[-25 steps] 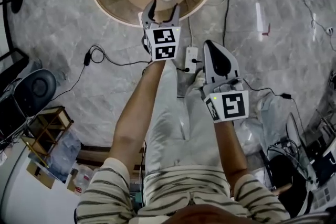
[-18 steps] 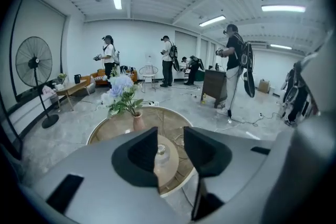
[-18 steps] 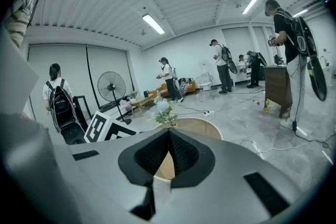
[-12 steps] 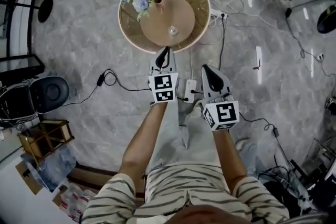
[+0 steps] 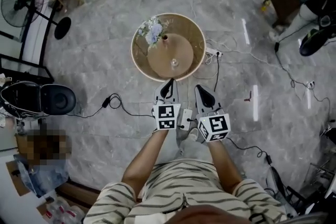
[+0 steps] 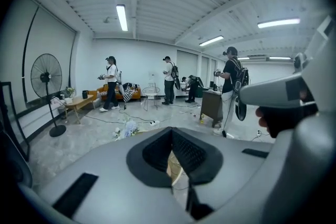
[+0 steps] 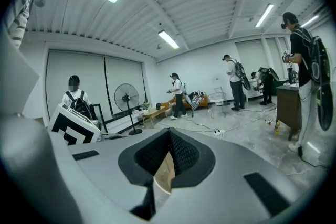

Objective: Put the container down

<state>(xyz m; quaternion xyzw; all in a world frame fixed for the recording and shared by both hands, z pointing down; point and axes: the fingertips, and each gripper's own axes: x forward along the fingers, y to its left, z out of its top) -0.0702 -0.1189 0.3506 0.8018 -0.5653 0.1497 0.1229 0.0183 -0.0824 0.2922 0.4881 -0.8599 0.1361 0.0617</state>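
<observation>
A small clear container (image 5: pixel 173 63) stands upright on the tan inner disc of a round wicker-rimmed table (image 5: pixel 139 63), next to a bunch of pale blue flowers (image 5: pixel 152 32). My left gripper (image 5: pixel 168 83) hangs in front of the table's near rim, away from the container, with its jaws shut and nothing between them; its own view shows the tips (image 6: pixel 171 129) meeting. My right gripper (image 5: pixel 200 88) is beside it to the right, also shut and empty, with its tips (image 7: pixel 169 131) together.
A white power strip (image 5: pixel 185 118) and cables lie on the grey marble floor beneath the grippers. A standing fan (image 5: pixel 16 1) and a dark round seat (image 5: pixel 55 99) are at the left. Several people (image 6: pixel 111 83) stand across the room, near a dark cabinet (image 6: pixel 211 106).
The left gripper stood open at the container on the table; it has since shut empty and drawn back off the table. Both grippers and the view have pulled away from the table.
</observation>
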